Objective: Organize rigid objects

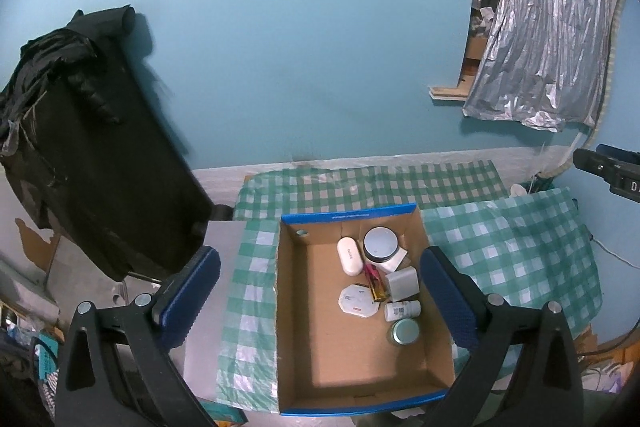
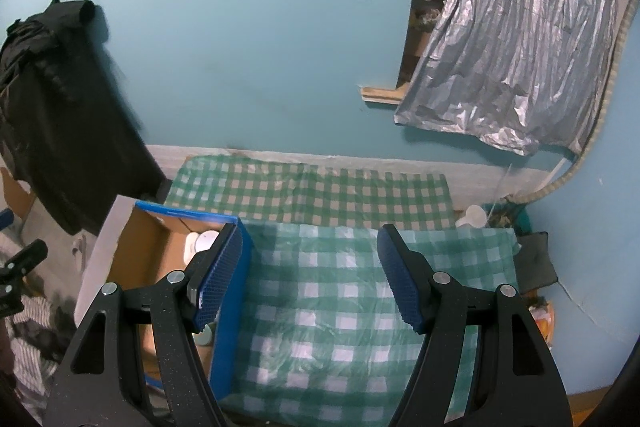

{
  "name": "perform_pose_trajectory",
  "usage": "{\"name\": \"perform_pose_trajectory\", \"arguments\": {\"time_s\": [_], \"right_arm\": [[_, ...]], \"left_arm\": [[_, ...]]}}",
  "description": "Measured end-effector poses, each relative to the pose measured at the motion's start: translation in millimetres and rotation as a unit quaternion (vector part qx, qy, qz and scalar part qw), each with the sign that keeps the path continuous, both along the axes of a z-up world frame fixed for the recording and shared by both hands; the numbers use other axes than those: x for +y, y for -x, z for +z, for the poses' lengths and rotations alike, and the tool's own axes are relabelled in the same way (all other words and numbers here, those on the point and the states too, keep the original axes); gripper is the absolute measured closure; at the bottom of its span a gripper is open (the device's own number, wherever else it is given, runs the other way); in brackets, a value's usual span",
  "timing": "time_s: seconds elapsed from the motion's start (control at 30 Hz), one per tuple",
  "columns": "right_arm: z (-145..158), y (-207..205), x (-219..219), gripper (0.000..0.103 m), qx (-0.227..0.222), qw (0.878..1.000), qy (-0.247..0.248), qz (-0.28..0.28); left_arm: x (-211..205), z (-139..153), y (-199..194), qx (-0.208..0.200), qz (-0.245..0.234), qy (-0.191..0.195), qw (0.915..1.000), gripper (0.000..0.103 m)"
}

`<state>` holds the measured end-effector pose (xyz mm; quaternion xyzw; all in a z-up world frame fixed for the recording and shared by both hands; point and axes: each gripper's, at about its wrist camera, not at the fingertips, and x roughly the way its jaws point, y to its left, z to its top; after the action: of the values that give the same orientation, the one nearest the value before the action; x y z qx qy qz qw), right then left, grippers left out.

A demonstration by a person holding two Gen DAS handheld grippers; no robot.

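Note:
A cardboard box with blue edges (image 1: 348, 363) sits on a green checked cloth (image 1: 508, 255). Inside lie a white oval case (image 1: 349, 255), a round dark jar with a pale lid (image 1: 380, 244), a frosted square block (image 1: 403, 282), a red and amber item (image 1: 374, 281), a white octagonal case (image 1: 357, 301), a small white bottle (image 1: 402, 309) and a small teal-lidded jar (image 1: 405, 331). My left gripper (image 1: 320, 295) is open and empty, above the box. My right gripper (image 2: 310, 279) is open and empty over the cloth (image 2: 320, 307), right of the box (image 2: 234, 299).
A black garment (image 1: 92, 155) hangs at the left. A silver foil sheet (image 1: 540, 39) covers an opening at the upper right. A blue wall is behind. A white cup (image 2: 474, 217) stands at the cloth's far right corner.

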<state>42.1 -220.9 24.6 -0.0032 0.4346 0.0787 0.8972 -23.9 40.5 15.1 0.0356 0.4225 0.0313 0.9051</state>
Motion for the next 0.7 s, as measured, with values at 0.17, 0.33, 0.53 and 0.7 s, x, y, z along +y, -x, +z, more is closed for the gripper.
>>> {"name": "perform_pose_trajectory", "arguments": {"time_s": [0.17,0.33,0.53,0.7], "right_arm": [[-1.5,-2.4,-2.3,0.033,0.001,1.000,-0.001,0.007],[-2.3,-2.0,-3.5,0.033,0.000,1.000,0.007,0.016],[-3.0,-1.8,-4.5,0.033,-0.002,1.000,0.007,0.017],[-3.7,-3.1,-7.4,0.033,-0.001,1.000,0.006,0.016]], "left_arm": [[-5.0,3.5,0.5,-0.006,-0.001,0.000,1.0000,0.002],[-6.2,7.7,-0.5,-0.010,0.010,0.005,0.9999,0.002],[-7.4,7.4,0.8,-0.010,0.024,-0.005,0.9997,0.002],[-8.2,4.7,2.2,-0.006,0.032,-0.011,0.9994,0.002]]}}
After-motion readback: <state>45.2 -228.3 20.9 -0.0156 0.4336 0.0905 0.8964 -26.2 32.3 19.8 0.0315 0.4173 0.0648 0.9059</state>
